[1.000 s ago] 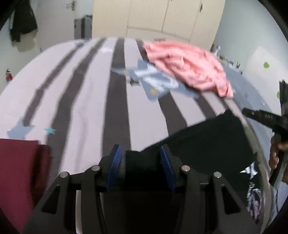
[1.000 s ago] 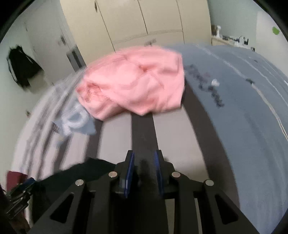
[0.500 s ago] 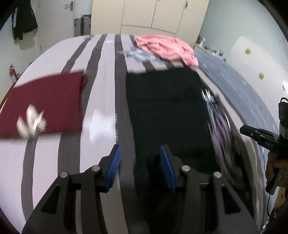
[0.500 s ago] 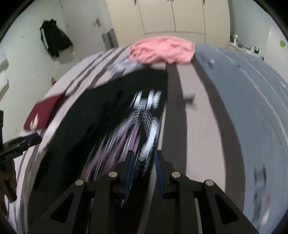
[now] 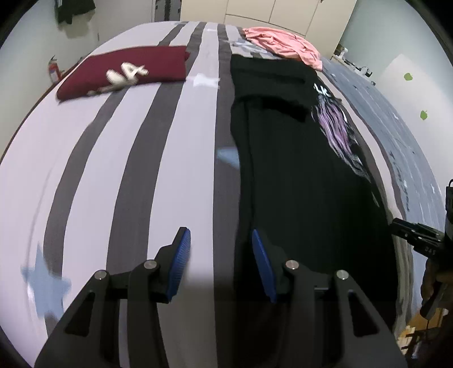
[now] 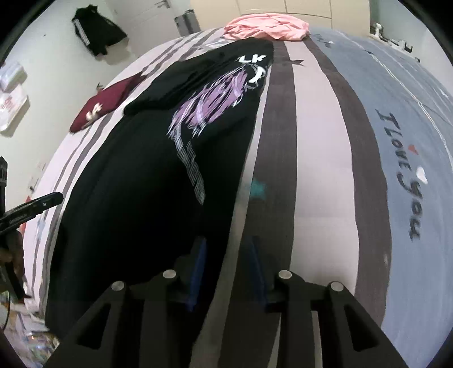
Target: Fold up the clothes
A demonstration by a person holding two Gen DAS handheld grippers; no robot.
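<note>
- Black shirt (image 5: 297,169) laid lengthwise on striped bed (image 5: 127,169), print up.
- Left gripper (image 5: 220,254) part open, shirt's edge by its right pad; no grip.
- Right gripper (image 6: 226,263) opening over shirt's right edge; nothing pinched.
- Maroon top (image 5: 127,70) folded, far left; pink garment (image 6: 266,25) heaped at far end.

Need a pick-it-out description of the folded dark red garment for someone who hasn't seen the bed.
Start at the big bed with the grey-and-white striped cover. A long black printed T-shirt lies spread down its middle, a crumpled pink garment beyond it. The folded dark red garment lies apart at the far left edge: the only neat rectangle, with white lettering on top.
</note>
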